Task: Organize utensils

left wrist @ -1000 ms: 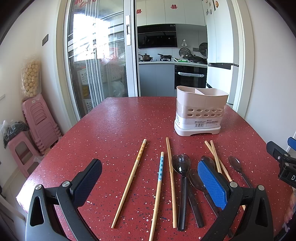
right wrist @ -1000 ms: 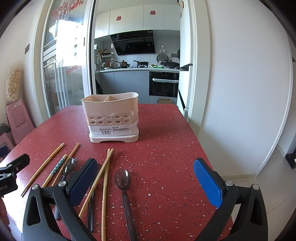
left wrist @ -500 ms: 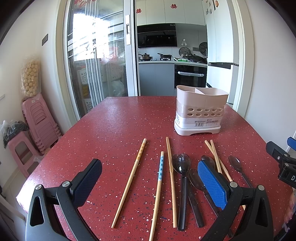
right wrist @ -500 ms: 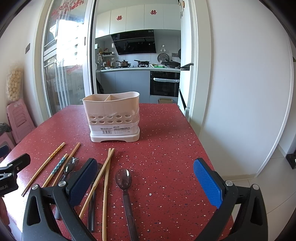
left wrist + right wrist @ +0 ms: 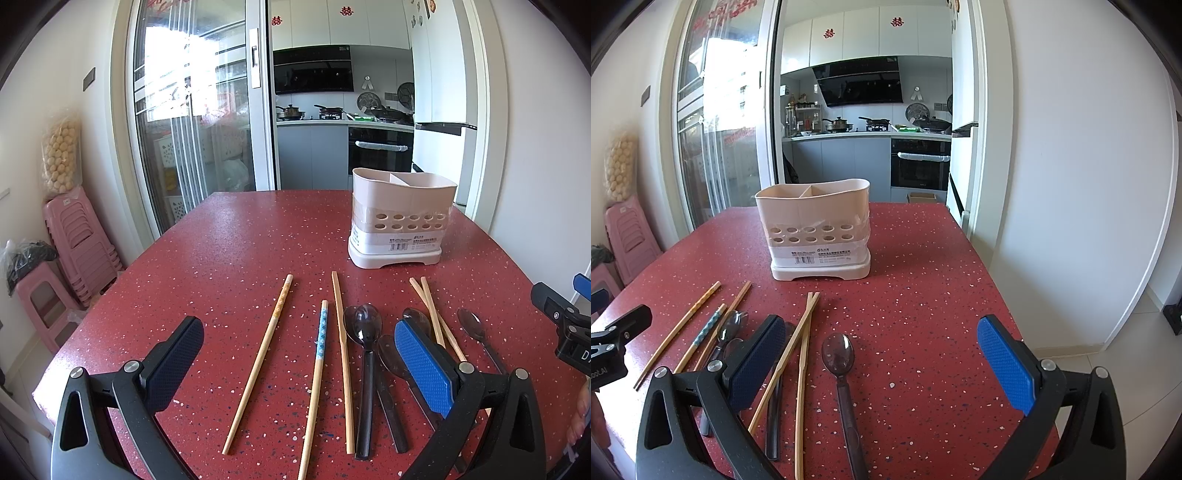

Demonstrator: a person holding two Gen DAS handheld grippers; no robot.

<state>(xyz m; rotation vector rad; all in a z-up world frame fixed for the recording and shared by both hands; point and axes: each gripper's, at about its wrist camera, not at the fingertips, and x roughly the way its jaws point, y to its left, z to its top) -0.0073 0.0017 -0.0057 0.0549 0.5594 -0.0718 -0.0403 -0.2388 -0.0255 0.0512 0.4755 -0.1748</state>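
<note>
A cream two-compartment utensil holder (image 5: 400, 221) (image 5: 816, 232) stands upright on the red speckled table (image 5: 240, 251). Several wooden chopsticks lie in front of it, among them a patterned one (image 5: 264, 356), a blue-banded one (image 5: 318, 365) and a crossed pair (image 5: 798, 354). Dark translucent spoons lie between them: a large one (image 5: 364, 328) and one alone (image 5: 839, 356). My left gripper (image 5: 299, 354) hovers open over the chopsticks, holding nothing. My right gripper (image 5: 882, 354) is open above the lone spoon, also holding nothing.
The table's right edge (image 5: 1008, 295) drops to a tiled floor beside a white wall. Pink stacked stools (image 5: 77, 240) stand to the left by a glass sliding door. A kitchen lies beyond the table's far end.
The right wrist view has crept slightly forward towards the holder. The left gripper and all utensils have stayed still.
</note>
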